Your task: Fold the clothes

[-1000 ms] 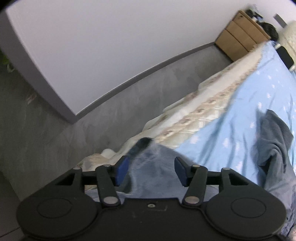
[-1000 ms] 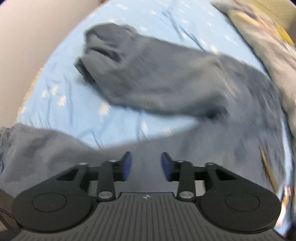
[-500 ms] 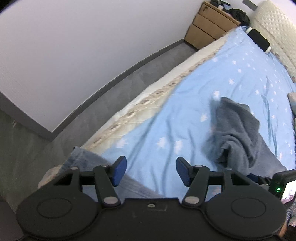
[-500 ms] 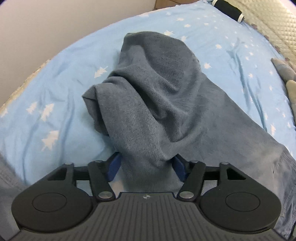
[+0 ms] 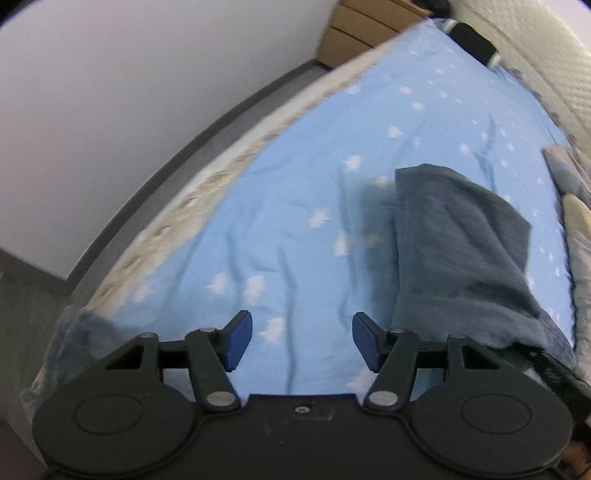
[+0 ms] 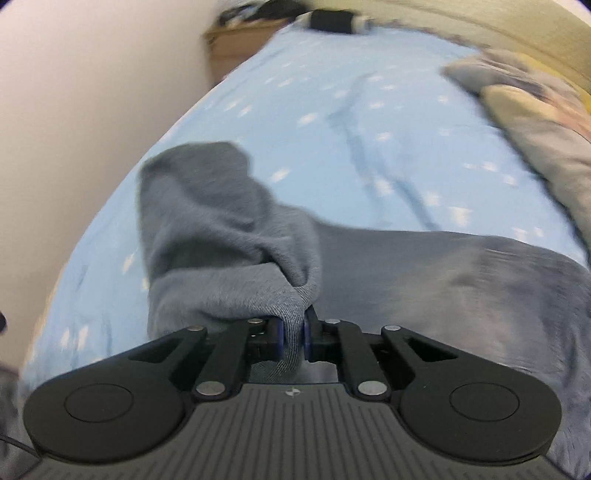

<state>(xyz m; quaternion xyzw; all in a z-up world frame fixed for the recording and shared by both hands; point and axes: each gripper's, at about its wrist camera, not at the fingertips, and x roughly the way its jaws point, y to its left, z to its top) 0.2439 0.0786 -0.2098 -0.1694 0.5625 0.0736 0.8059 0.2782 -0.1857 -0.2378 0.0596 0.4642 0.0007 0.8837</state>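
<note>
The right hand-held gripper (image 6: 293, 338) is pinched tight on a fold of the grey garment (image 6: 229, 236), its blue pads nearly meeting with a thin ridge of cloth between them. The garment is a soft, finely ribbed knit; from the pinch it rises in a bunched, rounded hump to the left, while the rest spreads flat and smooth to the right over the bed sheet (image 6: 332, 122). The left hand-held gripper (image 5: 302, 341) hangs with its blue-padded fingers wide apart, holding nothing, above bare sheet, the garment (image 5: 461, 258) lying just to its right as a dark, thick slab. The sheet is pale blue cotton with small white prints and shallow creases. Farther off, a wooden dresser (image 5: 364, 33) stands by the white wall, and a quilted headboard (image 5: 535, 55) closes the far end
</note>
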